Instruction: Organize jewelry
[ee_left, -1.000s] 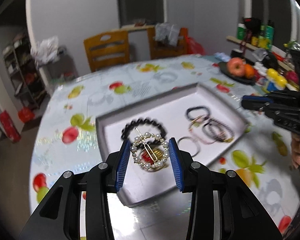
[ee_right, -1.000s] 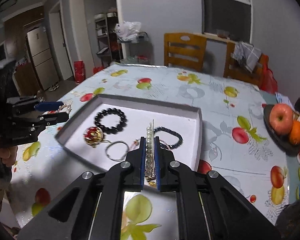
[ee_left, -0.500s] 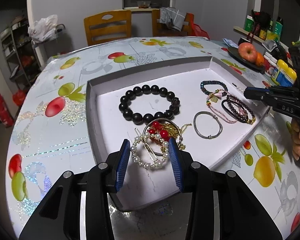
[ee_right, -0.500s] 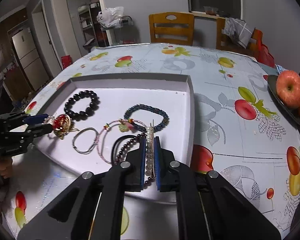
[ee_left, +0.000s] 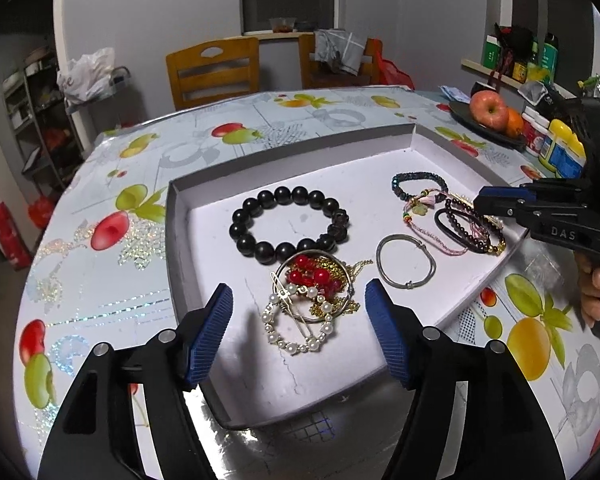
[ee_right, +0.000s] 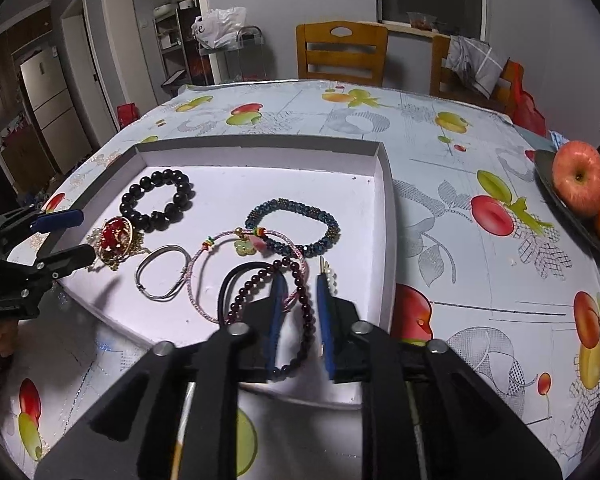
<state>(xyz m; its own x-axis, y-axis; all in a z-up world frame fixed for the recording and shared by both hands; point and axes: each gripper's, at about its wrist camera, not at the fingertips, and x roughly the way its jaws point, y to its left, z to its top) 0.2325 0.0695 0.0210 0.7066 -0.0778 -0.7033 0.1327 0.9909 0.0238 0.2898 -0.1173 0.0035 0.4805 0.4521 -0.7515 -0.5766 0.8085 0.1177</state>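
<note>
A white tray (ee_left: 260, 384) (ee_right: 384, 184) holds the jewelry. My left gripper (ee_left: 298, 328) is open over its near edge, and the round pearl hair clip (ee_left: 296, 326) lies loose on the tray floor between the fingers, partly on a red and gold piece (ee_left: 316, 276). My right gripper (ee_right: 298, 320) is open above the tray's right side. A straight pearl hair pin (ee_right: 329, 274) lies by its right finger, next to a dark red bead bracelet (ee_right: 300, 312). A black bead bracelet (ee_left: 288, 220) (ee_right: 158, 196), a silver bangle (ee_left: 406, 262) (ee_right: 162, 272) and a blue bead bracelet (ee_right: 294, 226) lie in the tray.
The tray sits on a table with a fruit-print cloth (ee_left: 112, 216) (ee_right: 480, 216). A dark plate with an apple (ee_right: 578, 178) and an orange stands at the right, with bottles (ee_left: 560, 148) beyond. Wooden chairs (ee_right: 340, 52) stand at the far edge.
Both grippers have opened and let go of their pieces: the round pearl clip now lies on the tray at the left, the pearl pin at the right. Both lowered toward the tray.
</note>
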